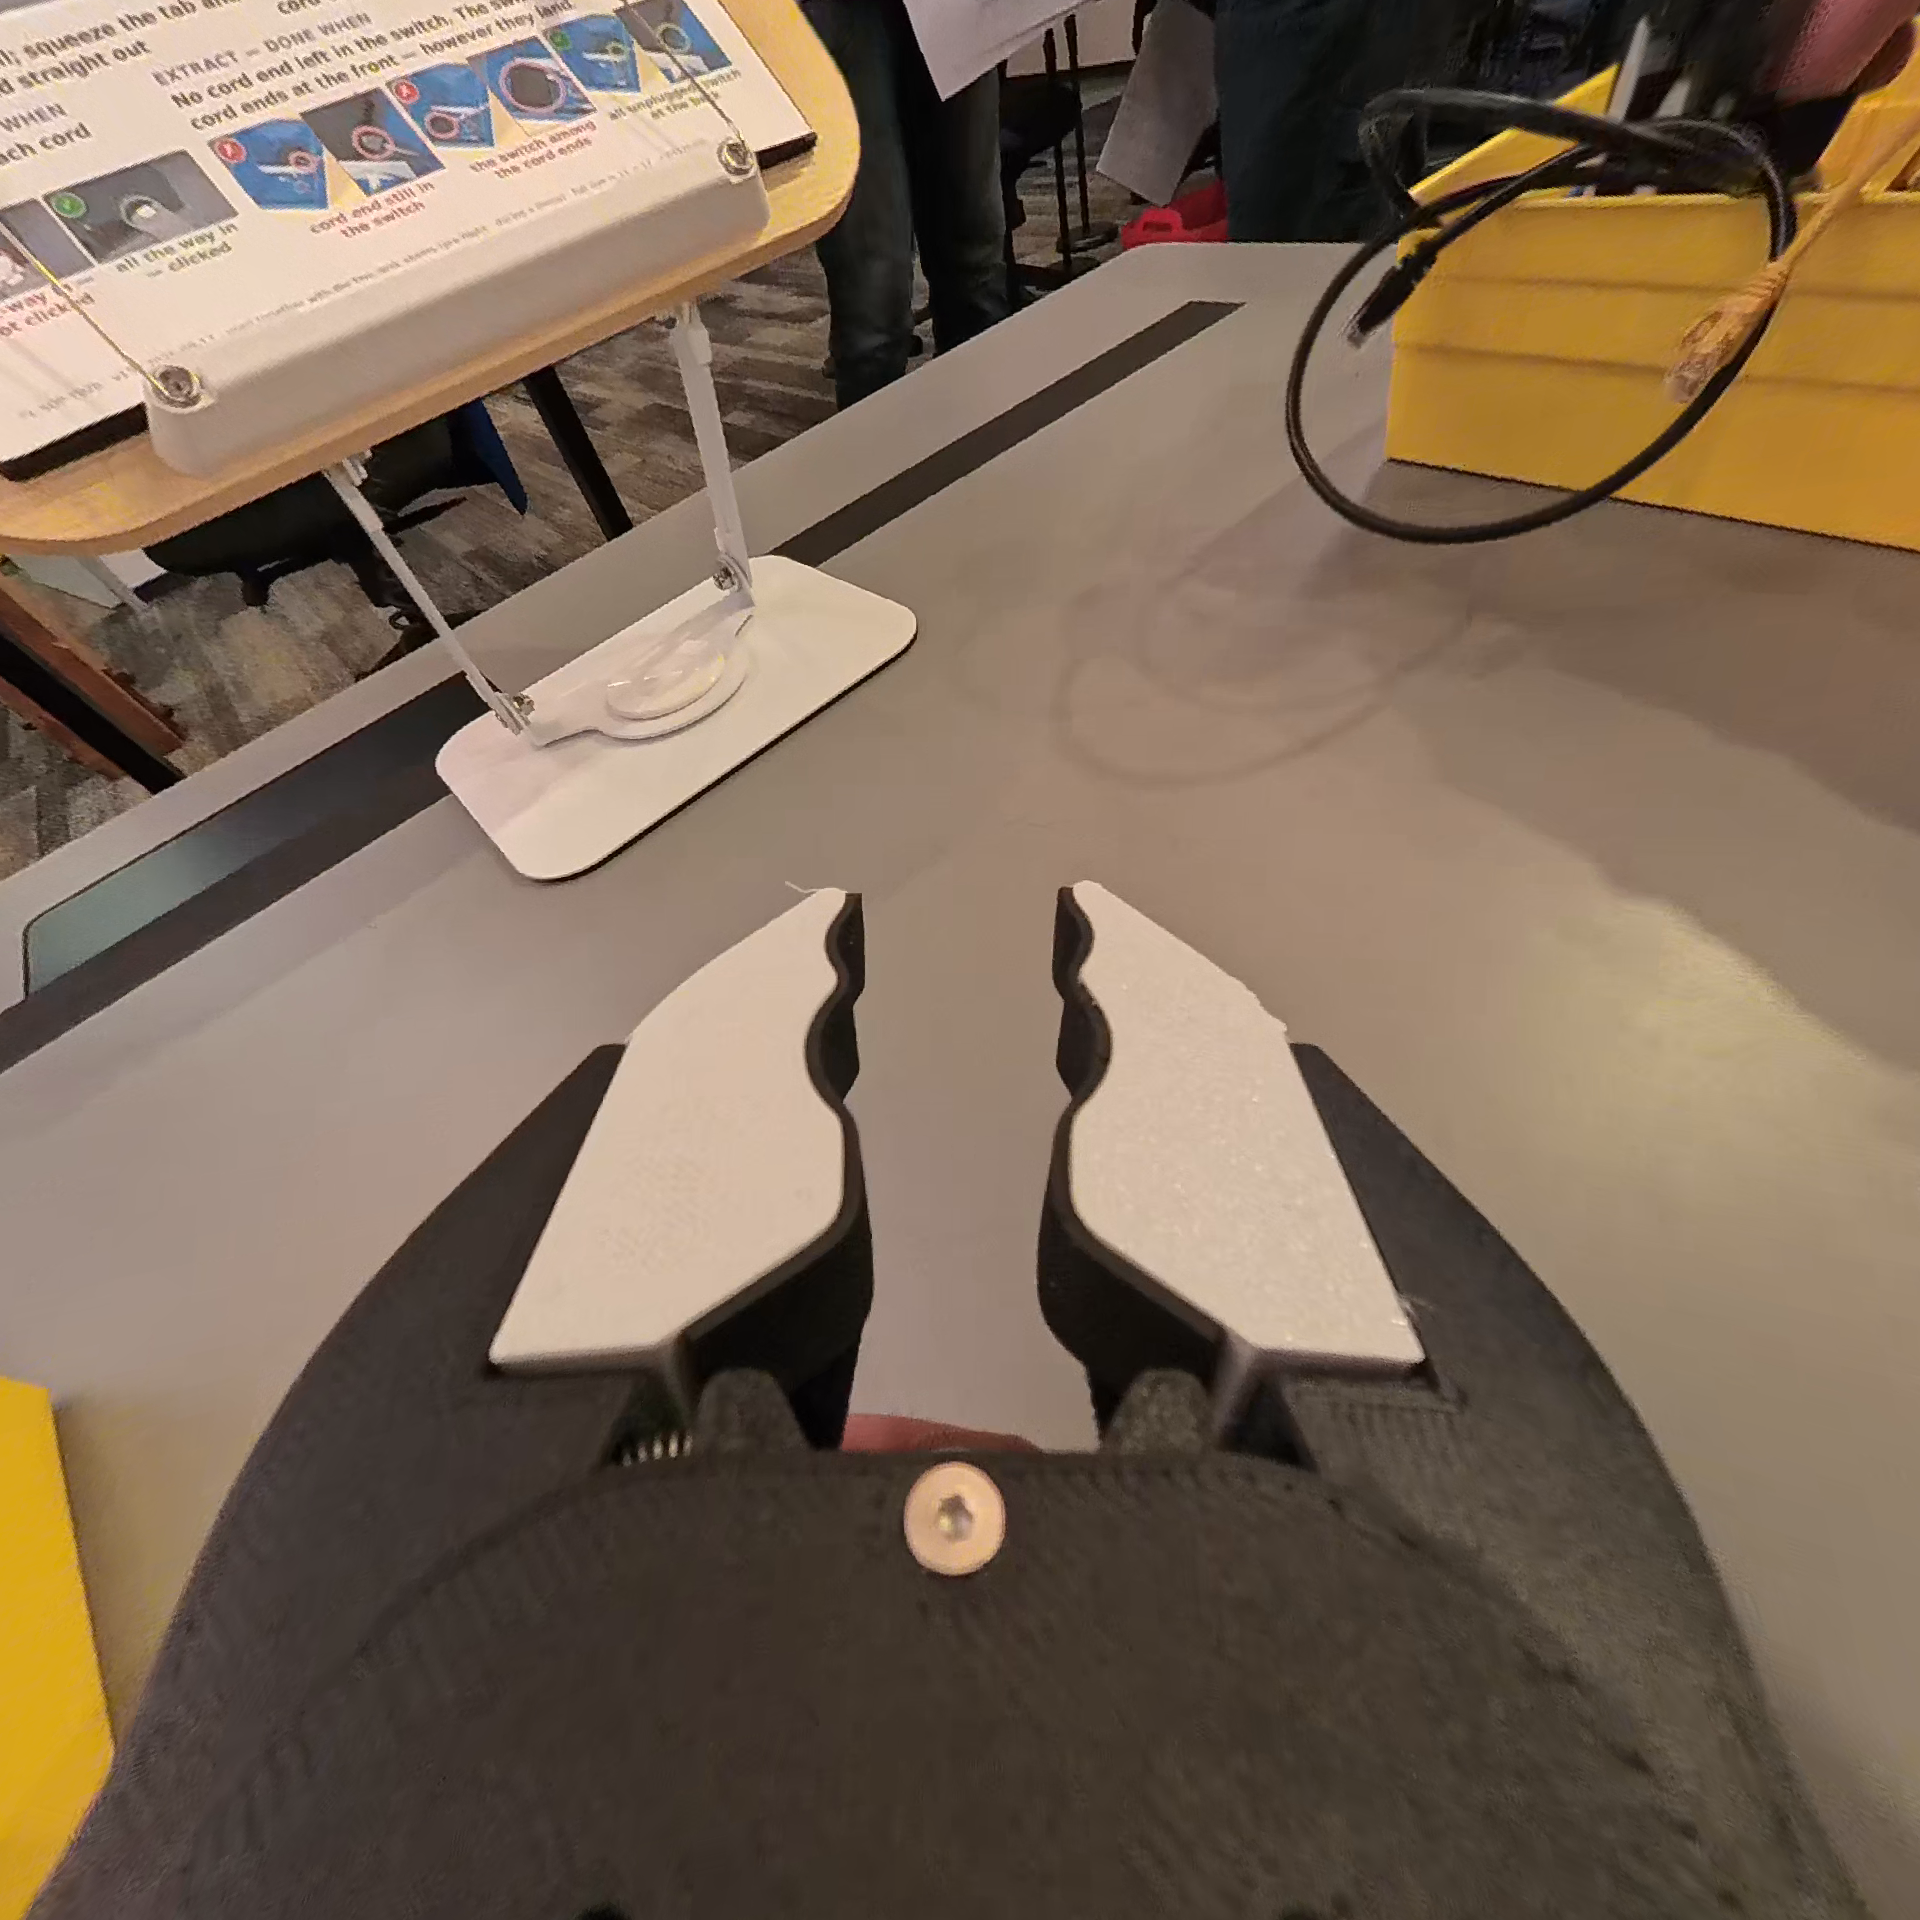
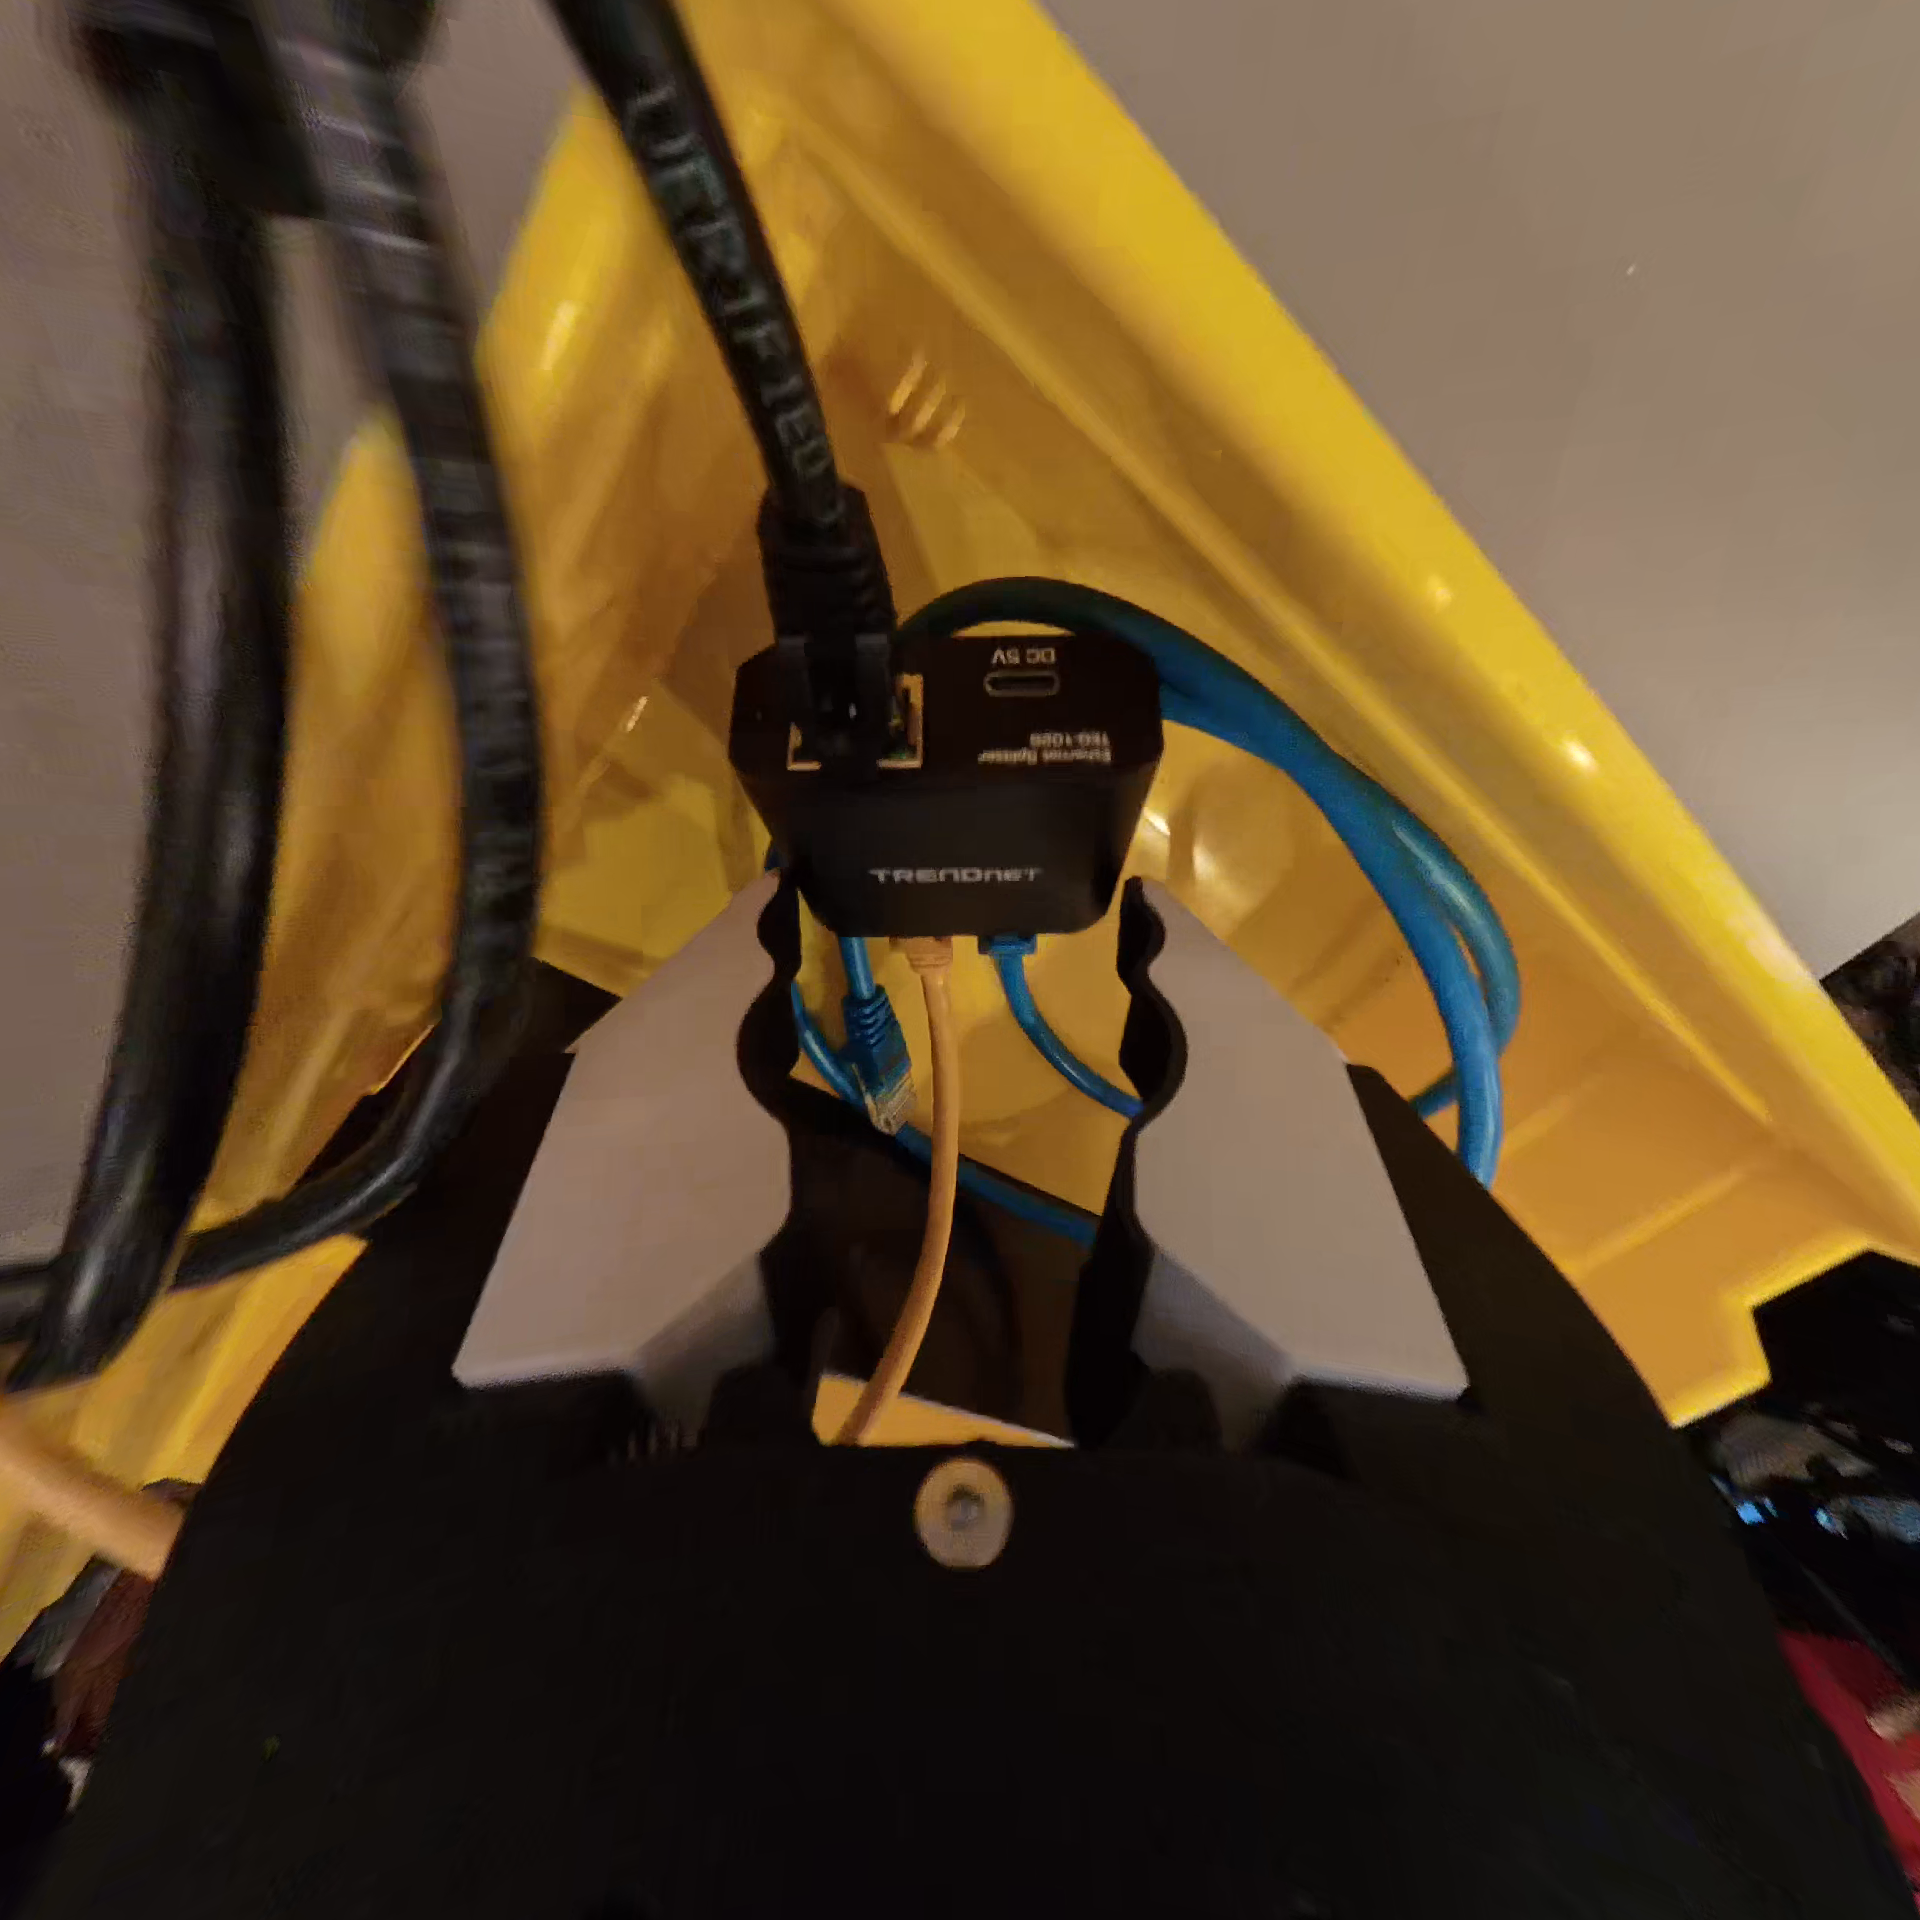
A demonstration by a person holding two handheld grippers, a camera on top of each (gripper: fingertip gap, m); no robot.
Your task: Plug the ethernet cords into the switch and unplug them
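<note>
My right gripper [image 2: 956,896] is shut on a small black switch [image 2: 951,800], held at its near end over a yellow bin [image 2: 1247,499]. A black cord [image 2: 821,540] is plugged into its far face. A yellow cord [image 2: 935,1091] and a blue cord [image 2: 1039,1029] are plugged into its near face. A loose blue plug [image 2: 878,1049] hangs beside them. In the left wrist view the black cord loop [image 1: 1455,499] and a loose yellow plug [image 1: 1714,343] dangle at the top right. My left gripper [image 1: 958,904] is open and empty above the grey table [image 1: 1351,935].
An instruction sheet on a white stand [image 1: 416,208], with its base plate [image 1: 675,717], stands at the table's left edge. The yellow bin [image 1: 1662,416] sits at the far right. Another yellow object [image 1: 42,1610] is at the near left. People's legs show beyond the table. One gripper's finger ends stand about 45 cm off the other's.
</note>
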